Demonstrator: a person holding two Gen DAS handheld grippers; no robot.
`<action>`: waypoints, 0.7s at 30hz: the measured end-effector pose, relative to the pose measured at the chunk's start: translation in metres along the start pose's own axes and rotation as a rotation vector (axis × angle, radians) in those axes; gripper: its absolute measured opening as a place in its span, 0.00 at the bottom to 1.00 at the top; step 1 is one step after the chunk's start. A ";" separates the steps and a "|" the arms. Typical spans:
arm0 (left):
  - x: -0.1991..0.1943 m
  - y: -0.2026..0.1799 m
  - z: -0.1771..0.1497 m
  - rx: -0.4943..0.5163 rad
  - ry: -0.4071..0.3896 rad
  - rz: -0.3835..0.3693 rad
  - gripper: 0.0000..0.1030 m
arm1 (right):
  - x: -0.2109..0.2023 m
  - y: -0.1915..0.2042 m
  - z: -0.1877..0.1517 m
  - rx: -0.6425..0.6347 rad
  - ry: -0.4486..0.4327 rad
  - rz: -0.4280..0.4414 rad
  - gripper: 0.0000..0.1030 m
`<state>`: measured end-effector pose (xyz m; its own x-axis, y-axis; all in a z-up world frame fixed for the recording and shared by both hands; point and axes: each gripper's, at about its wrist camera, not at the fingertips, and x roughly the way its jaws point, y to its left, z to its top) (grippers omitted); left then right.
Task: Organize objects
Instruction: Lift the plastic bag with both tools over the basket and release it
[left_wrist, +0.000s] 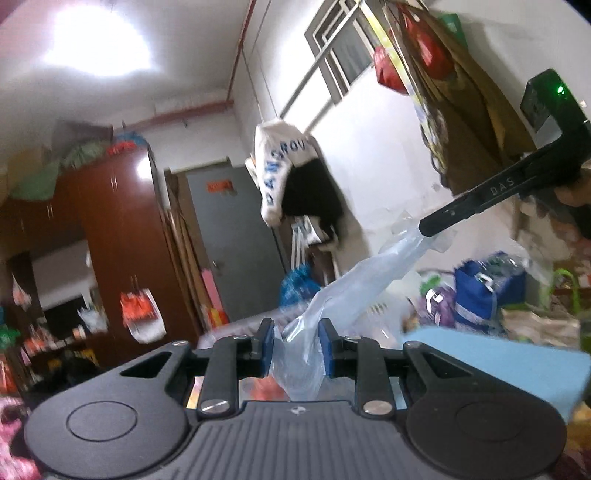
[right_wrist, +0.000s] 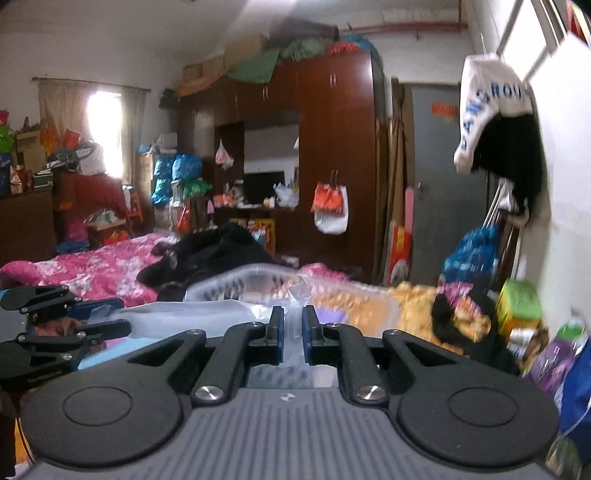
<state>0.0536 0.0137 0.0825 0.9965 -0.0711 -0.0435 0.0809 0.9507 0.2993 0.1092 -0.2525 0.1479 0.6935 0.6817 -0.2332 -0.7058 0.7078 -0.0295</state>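
A clear plastic bag (left_wrist: 369, 273) is stretched in the air between both grippers. In the left wrist view my left gripper (left_wrist: 297, 332) is shut on one bunched end of it, blue pads (left_wrist: 269, 343) pressing the film. The bag runs up and right to my right gripper (left_wrist: 424, 227), whose black fingers pinch the other end. In the right wrist view my right gripper (right_wrist: 293, 321) is shut on a thin fold of the bag (right_wrist: 207, 312), and my left gripper (right_wrist: 110, 315) shows at the left edge. What the bag holds is hidden.
A clear plastic bin (right_wrist: 240, 280) sits just beyond the bag on a bed with a pink floral quilt (right_wrist: 92, 266) and black clothing (right_wrist: 214, 254). A light blue flat thing (left_wrist: 498, 365) lies under the grippers. Bags and clutter (left_wrist: 487, 291) crowd the right wall; a wardrobe (right_wrist: 332, 147) stands behind.
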 end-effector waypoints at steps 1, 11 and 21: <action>0.007 0.003 0.008 0.010 -0.004 0.009 0.28 | 0.002 0.000 0.004 -0.007 -0.008 -0.008 0.11; 0.094 0.030 0.040 0.044 0.023 0.066 0.28 | 0.068 -0.027 0.022 0.037 -0.010 -0.077 0.11; 0.191 0.044 0.011 0.062 0.220 0.093 0.29 | 0.142 -0.051 -0.025 0.115 0.142 -0.139 0.11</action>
<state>0.2474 0.0388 0.0976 0.9718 0.0903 -0.2177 -0.0036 0.9292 0.3695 0.2401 -0.1960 0.0918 0.7496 0.5490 -0.3696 -0.5780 0.8151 0.0385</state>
